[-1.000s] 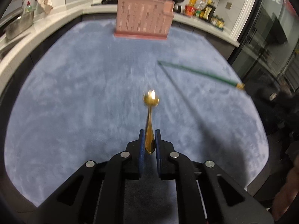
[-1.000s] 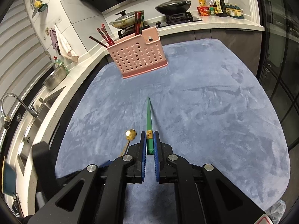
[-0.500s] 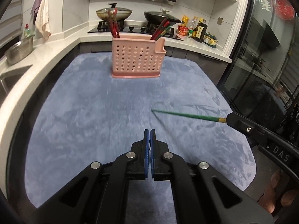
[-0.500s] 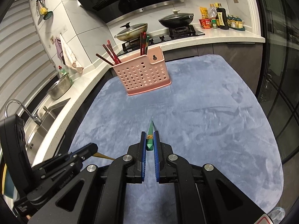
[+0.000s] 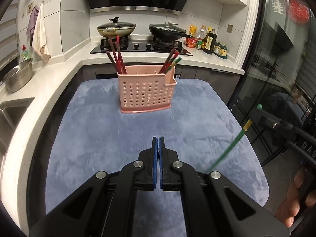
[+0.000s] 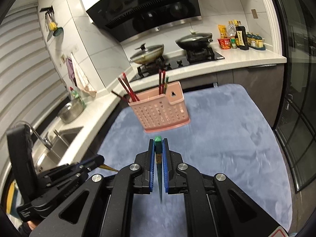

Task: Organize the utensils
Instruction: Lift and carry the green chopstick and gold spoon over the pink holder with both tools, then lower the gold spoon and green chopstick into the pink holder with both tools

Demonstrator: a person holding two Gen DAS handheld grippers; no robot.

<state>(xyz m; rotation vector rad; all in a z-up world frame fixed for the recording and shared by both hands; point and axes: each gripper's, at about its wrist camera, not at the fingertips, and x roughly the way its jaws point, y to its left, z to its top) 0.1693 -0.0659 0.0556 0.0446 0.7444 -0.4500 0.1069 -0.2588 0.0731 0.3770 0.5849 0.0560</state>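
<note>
The right gripper has its fingers clamped on a green chopstick, thick end up and tip hanging down, a pose that looks suited to dropping it point-first into a slot. The left gripper shows fingers pressed together; a thin gold handle pokes from it, seemingly gripped. Beyond both, on the blue-covered table, stands the pink utensil caddy, already holding red chopsticks.

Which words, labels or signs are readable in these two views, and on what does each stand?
"DAS": on the right gripper, cut at the picture's edge.
White character on the glass door: unclear.
Bottle labels, range hood mark, left gripper lettering: too small or blurred.
</note>
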